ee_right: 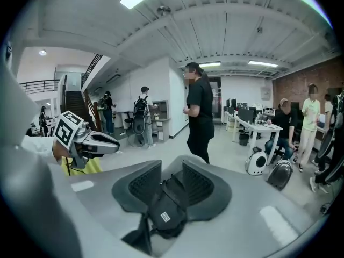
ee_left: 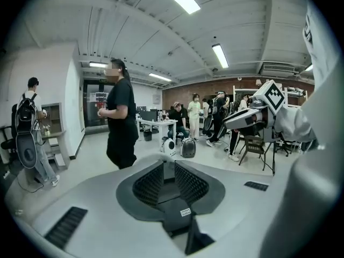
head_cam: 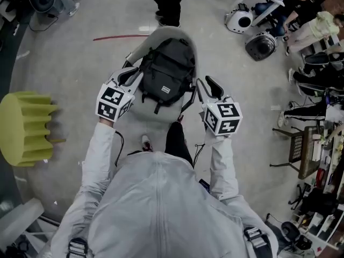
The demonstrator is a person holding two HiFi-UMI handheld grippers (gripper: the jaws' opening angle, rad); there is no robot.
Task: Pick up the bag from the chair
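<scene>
Left claw and right claw flank the bag, one on each side. Both have their jaws apart. Each claw's own view shows dark fabric lying in the gap, but as far as you can judge it is not yet pinched.

The chair is a pale curved shell, and its back rises behind the load. Keep your jaws off that shell.

The bag sits on the seat between your claws, leaning against the back. Bite thick folds at matching heights on both sides, close firmly, then lift straight up so it clears the seat evenly.

The strap hangs just beside your right claw. It is probably the surest hold, though it may slide through the jaws.
</scene>
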